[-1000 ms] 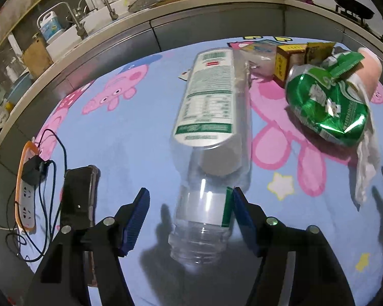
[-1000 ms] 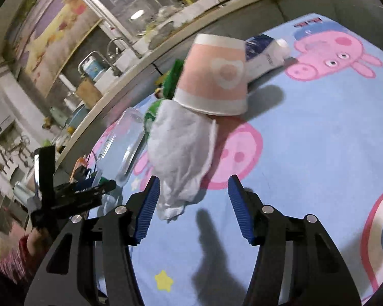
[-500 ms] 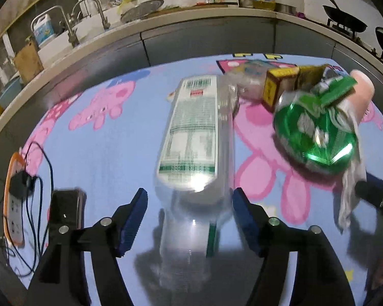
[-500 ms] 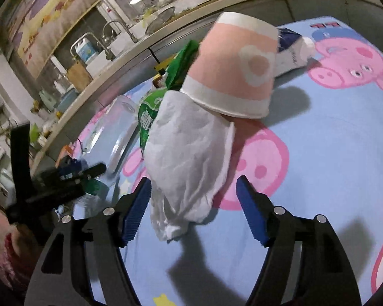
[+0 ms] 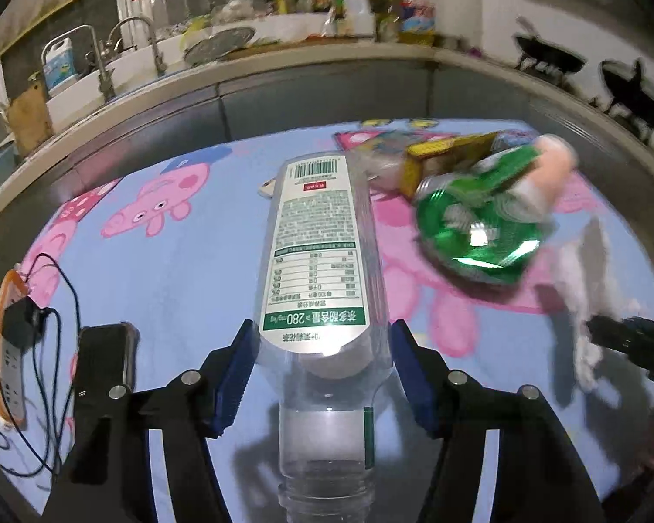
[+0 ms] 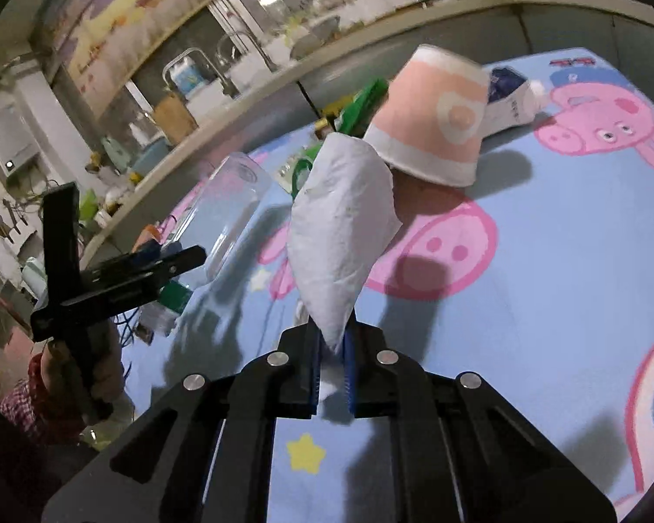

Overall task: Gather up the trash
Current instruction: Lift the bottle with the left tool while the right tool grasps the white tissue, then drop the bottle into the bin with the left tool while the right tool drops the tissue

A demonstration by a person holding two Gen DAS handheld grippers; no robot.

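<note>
Since a second ago, the right hand-held gripper [image 6: 332, 375] had just closed, clamping the crumpled tissue [image 6: 342, 235] mid-frame; the left hand-held gripper [image 5: 320, 375] had narrowed until its pads touched the clear plastic bottle [image 5: 322, 270] at centre. That smooth, tapering bottle could squirt free.

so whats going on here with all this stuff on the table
A person is clearing trash off a cartoon-pig tablecloth with two handheld grippers. The right gripper has just closed on a crumpled white paper tissue. The left gripper has been closing around a clear plastic bottle with a white-and-green label, its pads at the bottle's sides. A pink paper cup and a crushed green bag still lie there.
</note>
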